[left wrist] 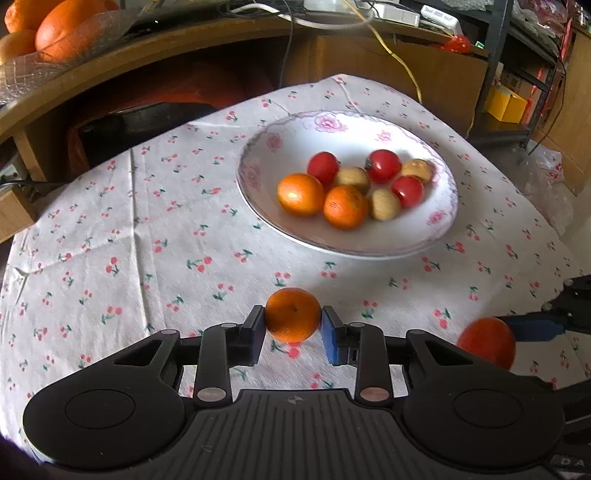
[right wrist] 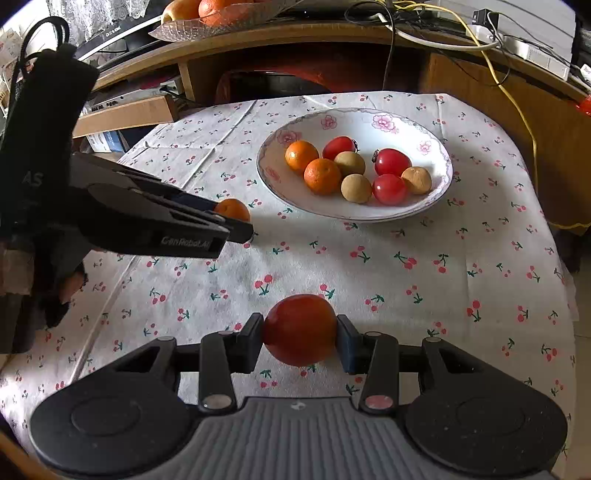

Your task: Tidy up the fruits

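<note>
My left gripper point(left wrist: 293, 325) is shut on a small orange mandarin point(left wrist: 293, 314), held just above the cherry-print cloth in front of the plate. My right gripper point(right wrist: 300, 338) is shut on a red tomato point(right wrist: 300, 329). In the left wrist view that tomato point(left wrist: 487, 342) shows blurred at the lower right. The white flowered plate point(left wrist: 443, 225) holds two mandarins point(left wrist: 301, 194), three tomatoes point(left wrist: 383, 165) and three tan round fruits point(left wrist: 384, 204). In the right wrist view the left gripper point(right wrist: 236, 221) reaches in from the left with its mandarin point(right wrist: 232, 209), short of the plate point(right wrist: 269, 177).
A cherry-print cloth point(left wrist: 166, 236) covers the small table, whose edges fall away on all sides. Behind it runs a wooden desk point(right wrist: 332, 33) with cables and a glass dish of large oranges point(left wrist: 55, 33). A metal shelf with a yellow box point(left wrist: 506, 103) stands at the far right.
</note>
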A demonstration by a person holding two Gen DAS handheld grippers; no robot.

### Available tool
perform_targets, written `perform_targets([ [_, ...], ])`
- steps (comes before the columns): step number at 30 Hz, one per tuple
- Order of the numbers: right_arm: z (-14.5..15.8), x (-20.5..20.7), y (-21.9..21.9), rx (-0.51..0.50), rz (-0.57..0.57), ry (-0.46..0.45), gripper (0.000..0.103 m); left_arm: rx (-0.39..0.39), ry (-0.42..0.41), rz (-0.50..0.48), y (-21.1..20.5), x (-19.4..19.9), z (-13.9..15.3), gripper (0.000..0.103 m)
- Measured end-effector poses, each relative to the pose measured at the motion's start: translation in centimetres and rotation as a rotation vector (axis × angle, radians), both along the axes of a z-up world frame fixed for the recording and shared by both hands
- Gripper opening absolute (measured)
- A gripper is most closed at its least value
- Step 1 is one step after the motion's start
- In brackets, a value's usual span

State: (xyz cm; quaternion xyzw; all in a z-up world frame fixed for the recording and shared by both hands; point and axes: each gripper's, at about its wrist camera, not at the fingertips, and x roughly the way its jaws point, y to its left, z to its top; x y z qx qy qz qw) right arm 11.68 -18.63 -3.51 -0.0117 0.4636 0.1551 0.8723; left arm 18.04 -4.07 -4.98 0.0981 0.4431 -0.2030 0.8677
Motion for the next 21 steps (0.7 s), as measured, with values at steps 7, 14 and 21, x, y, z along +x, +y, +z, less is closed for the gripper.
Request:
perform_targets([
  [7, 0.3, -1.6, -0.2, -0.014, 0.009, -0.004, 0.042, 0.029, 0.016, -0.041, 0.2, -3.7, 1.2, 0.040],
  [14, -0.1, -3.7, 1.1, -0.097, 0.054, -0.036, 0.042, 0.081, 0.055, -0.049, 0.6, -8.6, 0.6, 0.040],
  [21, -0.2, -3.9, 1.5, -0.110, 0.058, -0.041, 0.043, 0.069, 0.048, -0.029, 1.0, -9.2, 0.4, 0.052],
])
